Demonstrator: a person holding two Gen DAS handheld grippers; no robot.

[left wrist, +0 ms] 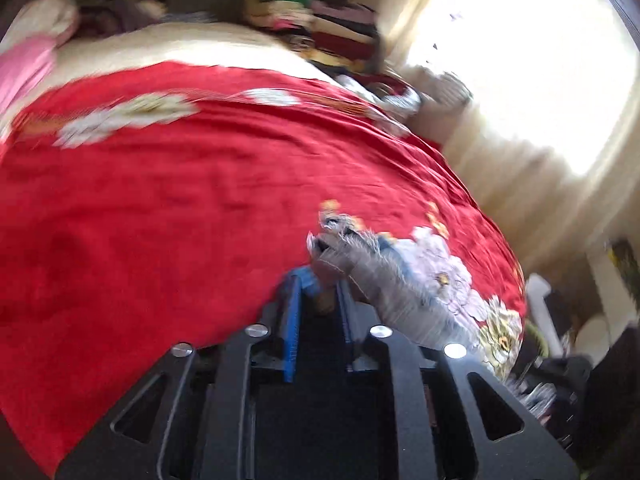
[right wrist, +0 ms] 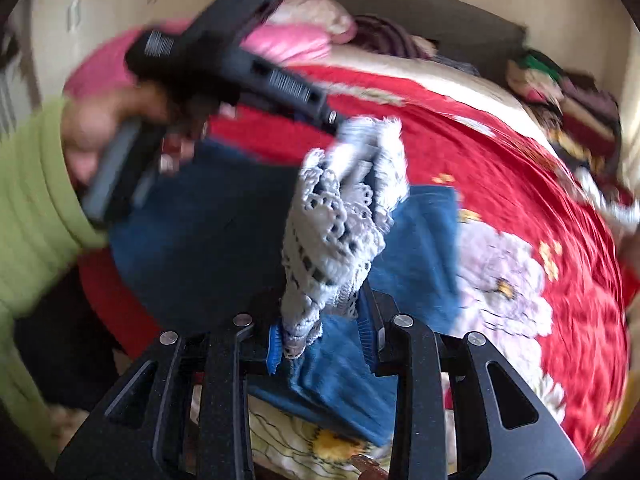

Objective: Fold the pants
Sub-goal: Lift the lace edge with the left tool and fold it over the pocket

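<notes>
Your left tongs [left wrist: 320, 280] point steeply down over the bed [left wrist: 160, 200], and between their blue pads sits a bunch of grey lace trim with a scrap of cloth; the picture is blurred, so you cannot tell whether the pads press on it or only bracket it. In the right wrist view the same tongs reach in from the upper left, held by your left hand [right wrist: 104, 128] in a green sleeve [right wrist: 32, 208], with their tip at the top of the lace.

Your right tongs [right wrist: 320, 336] also tilt well down and are clenched on the pants [right wrist: 224, 240]: lace and blue denim are pinched between the pads, with the denim hem hanging out below the fingers.

The pants are dark blue denim with pale grey crochet lace [right wrist: 332, 232] at the leg ends. They hang lifted between the two tongs above the near edge of the bed, the broad dark part drooping to the left under your left hand and a lighter blue panel to the right of the lace.

The bed carries a red cover with big pale flowers [right wrist: 504, 280]. A pile of folded clothes [left wrist: 320, 24] lies at its far side.
</notes>
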